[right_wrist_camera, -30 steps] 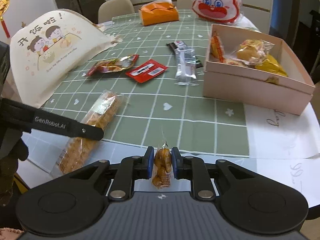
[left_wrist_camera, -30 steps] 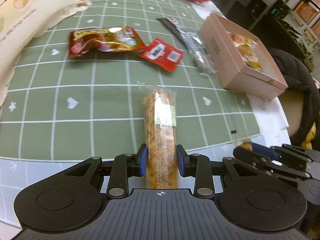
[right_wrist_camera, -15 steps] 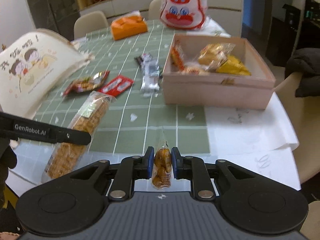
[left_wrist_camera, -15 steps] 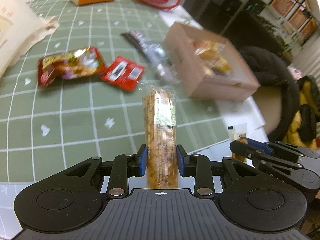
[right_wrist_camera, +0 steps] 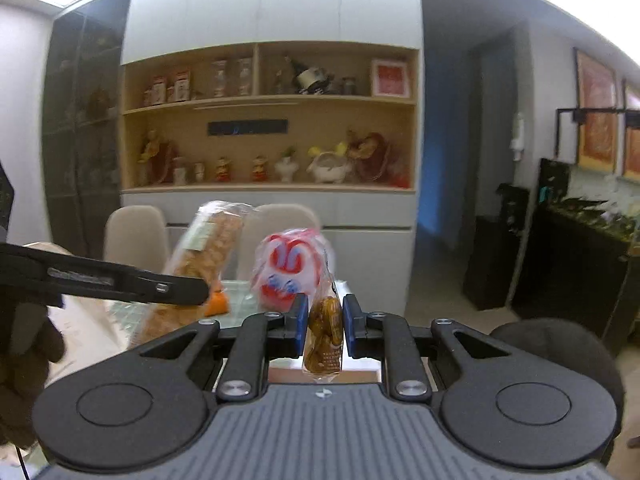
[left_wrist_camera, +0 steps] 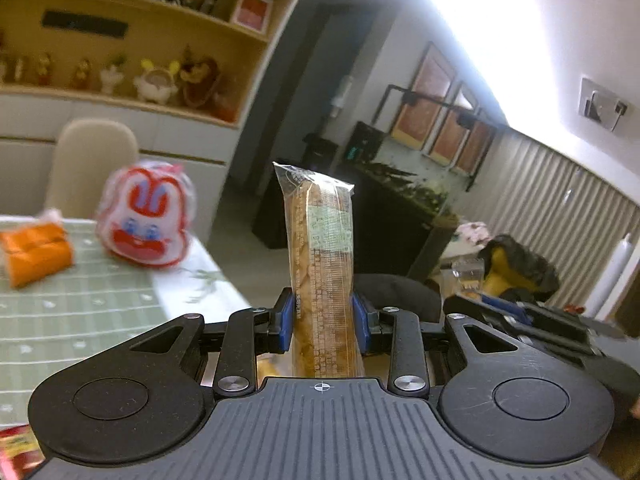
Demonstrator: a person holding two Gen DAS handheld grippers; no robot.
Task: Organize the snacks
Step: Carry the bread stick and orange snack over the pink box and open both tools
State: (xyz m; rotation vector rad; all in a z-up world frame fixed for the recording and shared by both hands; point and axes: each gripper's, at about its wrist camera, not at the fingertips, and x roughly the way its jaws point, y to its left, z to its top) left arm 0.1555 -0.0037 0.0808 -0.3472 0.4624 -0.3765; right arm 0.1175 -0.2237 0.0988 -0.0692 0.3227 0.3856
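My left gripper [left_wrist_camera: 323, 316] is shut on a long clear-wrapped biscuit pack [left_wrist_camera: 320, 248], held up and pointing away over the table's far right corner. It also shows in the right wrist view [right_wrist_camera: 200, 256], to the left. My right gripper [right_wrist_camera: 323, 322] is shut on a small clear packet of brown snacks [right_wrist_camera: 323, 332], raised level with the room. The right gripper shows in the left wrist view [left_wrist_camera: 532, 316] at the right. The pink snack box is out of view.
The green checked tablecloth [left_wrist_camera: 80, 312] lies at lower left. A red-and-white bunny bag [left_wrist_camera: 146, 220] and an orange pack [left_wrist_camera: 34, 252] sit at its far end. A red snack pack [left_wrist_camera: 16, 448] peeks in at bottom left. Chairs, shelves and a dark cabinet stand behind.
Both grippers have lifted and tilted up with their snacks. The table, the box and the loose snacks have dropped out of view; the room's back wall now fills both views.
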